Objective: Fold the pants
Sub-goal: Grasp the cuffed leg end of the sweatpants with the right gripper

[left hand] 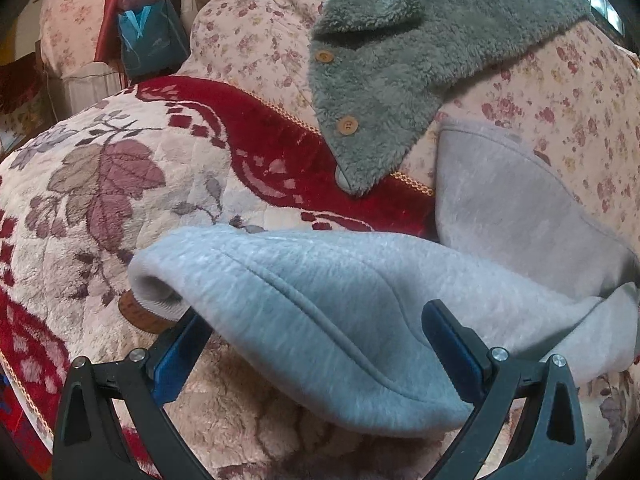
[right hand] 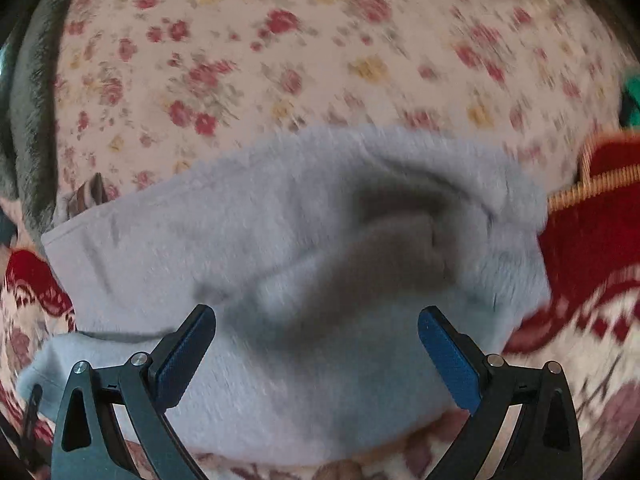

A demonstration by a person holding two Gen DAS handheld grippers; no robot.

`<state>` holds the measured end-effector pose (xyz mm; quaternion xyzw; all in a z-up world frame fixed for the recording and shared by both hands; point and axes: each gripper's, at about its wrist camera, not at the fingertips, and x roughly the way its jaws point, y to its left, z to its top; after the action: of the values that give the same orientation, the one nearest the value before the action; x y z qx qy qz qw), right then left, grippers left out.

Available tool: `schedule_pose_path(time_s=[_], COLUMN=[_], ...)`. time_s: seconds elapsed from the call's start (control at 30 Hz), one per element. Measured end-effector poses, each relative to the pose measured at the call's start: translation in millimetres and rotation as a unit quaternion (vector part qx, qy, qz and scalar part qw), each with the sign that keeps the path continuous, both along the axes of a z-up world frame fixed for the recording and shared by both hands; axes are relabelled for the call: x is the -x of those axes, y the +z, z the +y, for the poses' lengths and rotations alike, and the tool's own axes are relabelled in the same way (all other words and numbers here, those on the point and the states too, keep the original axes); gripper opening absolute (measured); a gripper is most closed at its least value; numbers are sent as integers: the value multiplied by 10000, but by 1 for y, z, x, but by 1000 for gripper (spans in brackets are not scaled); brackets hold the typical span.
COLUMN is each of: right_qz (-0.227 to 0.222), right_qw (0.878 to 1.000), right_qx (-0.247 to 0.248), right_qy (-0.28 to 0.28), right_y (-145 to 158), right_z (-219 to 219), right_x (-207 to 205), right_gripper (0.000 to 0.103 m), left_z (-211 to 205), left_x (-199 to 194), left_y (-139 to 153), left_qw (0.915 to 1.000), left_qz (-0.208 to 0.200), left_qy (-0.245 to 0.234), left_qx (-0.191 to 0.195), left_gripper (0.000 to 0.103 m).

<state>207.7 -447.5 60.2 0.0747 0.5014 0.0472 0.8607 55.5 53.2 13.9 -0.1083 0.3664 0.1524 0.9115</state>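
Light grey fleece pants [left hand: 320,312] lie bunched on a red and cream floral blanket [left hand: 100,200]. In the left wrist view my left gripper [left hand: 316,320] is open, its blue-padded fingers [left hand: 448,344] on either side of a folded end of the pants; the cloth covers the left fingertip. In the right wrist view the pants [right hand: 280,240] fill the middle, blurred by motion. My right gripper [right hand: 316,320] is open just above them, holding nothing.
A grey-green fleece jacket [left hand: 380,72] with wooden buttons lies behind the pants on a pink floral quilt [left hand: 560,112]. A teal box [left hand: 152,40] and bags stand at the back left. The quilt [right hand: 320,40] also fills the upper right wrist view.
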Motion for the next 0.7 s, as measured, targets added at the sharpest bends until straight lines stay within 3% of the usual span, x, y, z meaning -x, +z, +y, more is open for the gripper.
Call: schedule_pose_path(time_s=[0.07, 0.3, 0.4, 0.47, 0.5, 0.63, 0.67, 0.7], right_qz=[211, 1143, 1256, 1202, 1184, 854, 784, 695], right_qw=[9996, 9896, 9891, 9910, 9914, 9956, 9960, 9964], right_qx=[43, -412, -362, -241, -229, -335, -387, -462], right_qy=[168, -767, -672, -544, -506, -214, -184, -149], right_y=[-1, -25, -37, -42, -45, -41, -37, -33], right_z=[1, -12, -6, -2, -2, -7, -11, -14], right_x=[-9, -48, -56, -54, -51, -27, -20, -11], right_gripper=[103, 103, 100, 71, 50, 23, 20, 17], left_z=[1, -2, -1, 1, 2, 7, 9, 11], left_x=[-2, -6, -6, -6, -7, -4, -3, -2], left_y=[-2, -9, -9, -11, -11, -11, -10, -9], left_qw=[10000, 9999, 9999, 9999, 9999, 9997, 9994, 9990], left_qz=[33, 136, 119, 150, 158, 51, -23, -83], left_qy=[21, -18, -35, -7, -5, -36, -44, -55], left_qx=[5, 24, 10, 34, 65, 236, 334, 440], left_gripper=[103, 103, 103, 103, 103, 103, 98, 79])
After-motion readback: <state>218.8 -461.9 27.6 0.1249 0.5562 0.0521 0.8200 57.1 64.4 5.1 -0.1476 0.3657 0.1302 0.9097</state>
